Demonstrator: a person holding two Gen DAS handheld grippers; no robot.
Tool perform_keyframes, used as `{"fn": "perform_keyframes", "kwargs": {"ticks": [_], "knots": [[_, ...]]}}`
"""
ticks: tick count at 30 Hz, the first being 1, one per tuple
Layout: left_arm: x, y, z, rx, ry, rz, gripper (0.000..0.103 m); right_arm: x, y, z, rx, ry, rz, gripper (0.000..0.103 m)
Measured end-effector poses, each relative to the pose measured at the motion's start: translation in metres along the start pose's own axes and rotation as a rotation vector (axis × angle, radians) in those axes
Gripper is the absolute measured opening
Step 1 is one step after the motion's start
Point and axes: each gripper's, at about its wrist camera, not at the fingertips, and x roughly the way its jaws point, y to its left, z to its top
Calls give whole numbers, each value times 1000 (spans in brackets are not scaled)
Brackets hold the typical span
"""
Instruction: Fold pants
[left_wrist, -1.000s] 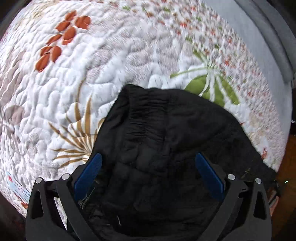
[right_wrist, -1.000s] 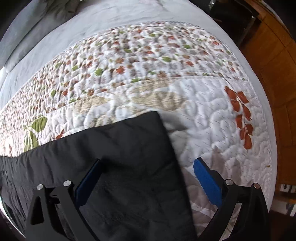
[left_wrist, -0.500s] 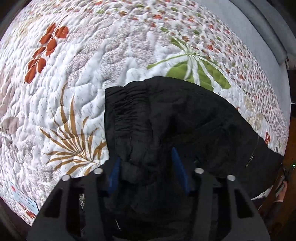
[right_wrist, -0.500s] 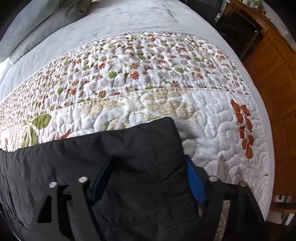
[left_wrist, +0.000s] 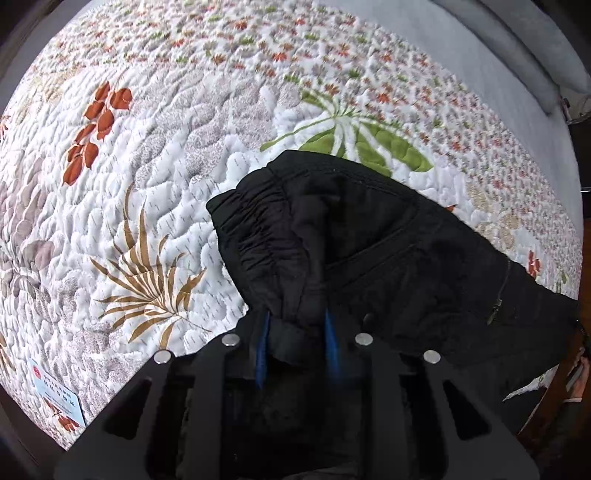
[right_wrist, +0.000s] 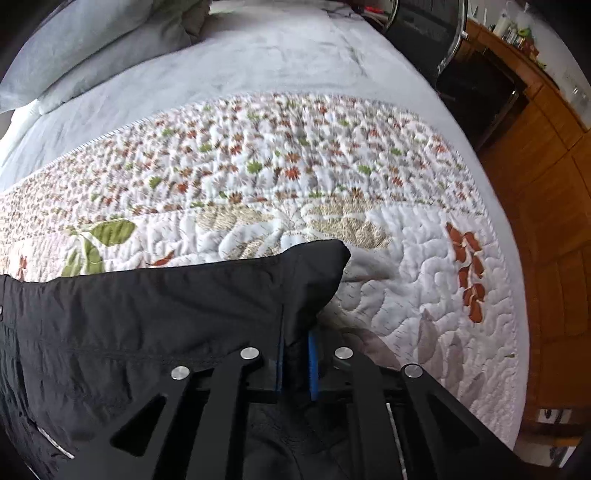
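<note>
Black pants (left_wrist: 362, 236) lie across a quilted floral bedspread (left_wrist: 155, 192). In the left wrist view my left gripper (left_wrist: 297, 332) is shut on the gathered waistband end, which bunches up and lifts off the quilt between the blue pads. In the right wrist view the pants (right_wrist: 147, 314) stretch to the left, and my right gripper (right_wrist: 297, 350) is shut on the leg-hem end, raised a little above the quilt. The cloth inside both grips is hidden.
The bedspread (right_wrist: 295, 177) gives way to a plain grey sheet (right_wrist: 258, 55) with pillows (right_wrist: 85, 40) at the far left. A wooden floor (right_wrist: 546, 221) and a dark chair (right_wrist: 454, 55) lie beyond the bed's right edge. A zipper pull (left_wrist: 495, 314) hangs on the pants.
Both grippers went from wide open over the pants to shut on the fabric. Each end of the pants has lifted and bunched.
</note>
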Motion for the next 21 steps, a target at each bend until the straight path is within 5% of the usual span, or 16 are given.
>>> {"fn": "perform_keyframes", "kwargs": {"ticks": [12, 21], "knots": [[-75, -35, -55, 87, -251, -191, 21, -98, -4, -36, -72, -309, 86, 9], [-143, 3, -179, 153, -449, -420, 21, -182, -21, -131, -64, -556, 192, 9]]}}
